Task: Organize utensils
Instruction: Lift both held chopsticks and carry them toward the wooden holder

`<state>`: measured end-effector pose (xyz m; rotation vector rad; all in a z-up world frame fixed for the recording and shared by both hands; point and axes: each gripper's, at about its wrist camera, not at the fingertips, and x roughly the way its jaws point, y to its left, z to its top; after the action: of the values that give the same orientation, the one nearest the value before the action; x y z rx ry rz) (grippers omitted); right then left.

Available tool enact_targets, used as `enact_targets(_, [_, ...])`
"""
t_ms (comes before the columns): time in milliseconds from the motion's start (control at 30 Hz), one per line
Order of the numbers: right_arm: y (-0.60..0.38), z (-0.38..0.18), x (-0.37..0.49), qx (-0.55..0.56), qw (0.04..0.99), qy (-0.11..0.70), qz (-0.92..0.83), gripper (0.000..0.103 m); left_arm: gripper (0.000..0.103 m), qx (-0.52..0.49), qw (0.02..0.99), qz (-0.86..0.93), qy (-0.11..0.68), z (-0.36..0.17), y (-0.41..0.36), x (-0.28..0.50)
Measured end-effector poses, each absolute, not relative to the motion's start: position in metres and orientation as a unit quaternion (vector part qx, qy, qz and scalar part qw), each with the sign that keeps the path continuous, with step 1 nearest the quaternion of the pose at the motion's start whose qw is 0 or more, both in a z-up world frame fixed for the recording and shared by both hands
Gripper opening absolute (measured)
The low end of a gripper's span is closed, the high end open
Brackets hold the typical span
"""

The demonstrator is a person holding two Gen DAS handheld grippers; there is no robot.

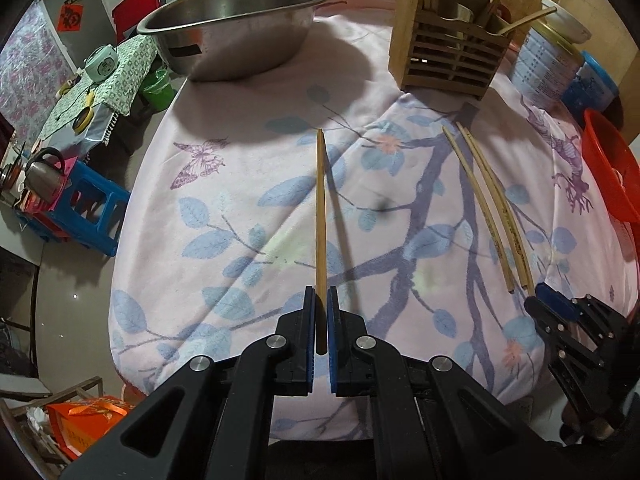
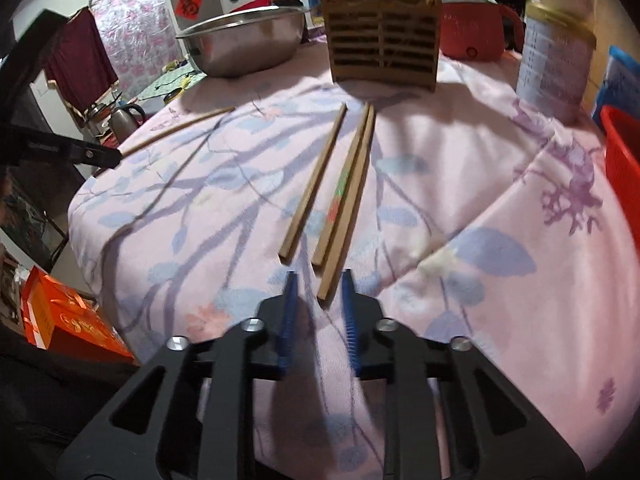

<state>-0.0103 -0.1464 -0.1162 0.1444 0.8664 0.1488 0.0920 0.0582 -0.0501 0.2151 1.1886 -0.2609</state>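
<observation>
My left gripper [image 1: 321, 296] is shut on one wooden chopstick [image 1: 320, 208], held above the flowered cloth and pointing toward the far side; the same chopstick shows in the right wrist view [image 2: 180, 128]. Three more chopsticks [image 2: 340, 188] lie side by side on the cloth, also seen in the left wrist view [image 1: 492, 208]. My right gripper [image 2: 318, 280] is open, its fingers on either side of the near end of the closest chopstick. A wooden slatted utensil holder [image 1: 448, 56] [image 2: 384, 48] stands at the far side with several sticks in it.
A steel basin [image 1: 236, 28] [image 2: 244, 44] stands at the far left. A tall tin can [image 1: 548, 64] [image 2: 556, 64] and a red basket [image 1: 612, 168] [image 2: 624, 152] are at the right. A red pot [image 2: 476, 32] sits behind the holder.
</observation>
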Motion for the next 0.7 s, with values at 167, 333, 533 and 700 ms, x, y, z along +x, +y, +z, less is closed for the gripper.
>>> enact_targets(167, [-0.157, -0.120, -0.013, 0.103, 0.908, 0.402, 0.059, 0.007, 0.006, 0.120, 0.814, -0.123, 0.555, -0.046, 0.052, 0.088])
enact_targets(333, [-0.168, -0.091, -0.019, 0.095, 0.920, 0.377, 0.044, 0.007, 0.006, 0.119, 0.825, -0.132, 0.537, -0.033, 0.044, 0.088])
enact_targets(533, [-0.182, -0.033, -0.028, 0.054, 0.941, 0.331, 0.029, 0.006, 0.006, 0.103, 0.843, -0.148, 0.506, -0.010, 0.027, 0.091])
enact_targets(700, [-0.198, 0.016, -0.028, 0.047, 0.955, 0.293, 0.024, 0.006, 0.006, 0.091, 0.858, -0.165, 0.478, 0.015, 0.010, 0.093])
